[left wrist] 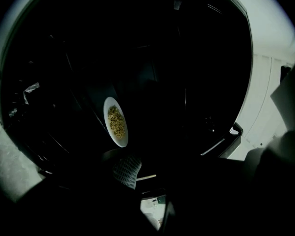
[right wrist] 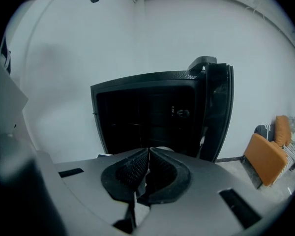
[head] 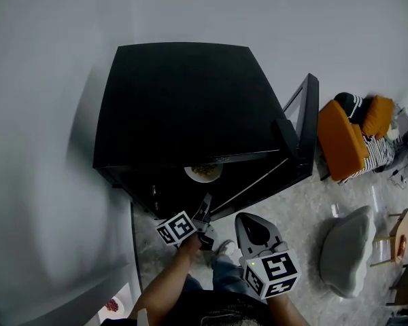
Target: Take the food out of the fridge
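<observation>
While the fridge (head: 183,100) stands with its door (head: 307,124) swung wide, the plate of food (left wrist: 116,122) sits inside it, just within the opening. From my left gripper (left wrist: 150,177) the plate lies ahead and slightly to the left of the jaw line. It shows as a narrow oval whose long axis runs roughly along my line of approach. The left gripper is released: the ribbed face of one pad (left wrist: 127,171) shows bare, nothing lies against it, and the other jaw is lost in the dark. My right gripper (right wrist: 147,156) is clenched, its pads meeting on nothing, and it hangs back from the opening beside the left one. I judge the left gripper the nearer. Its next move would be a short reach forward, with the near rim of the plate brought between the jaws.
</observation>
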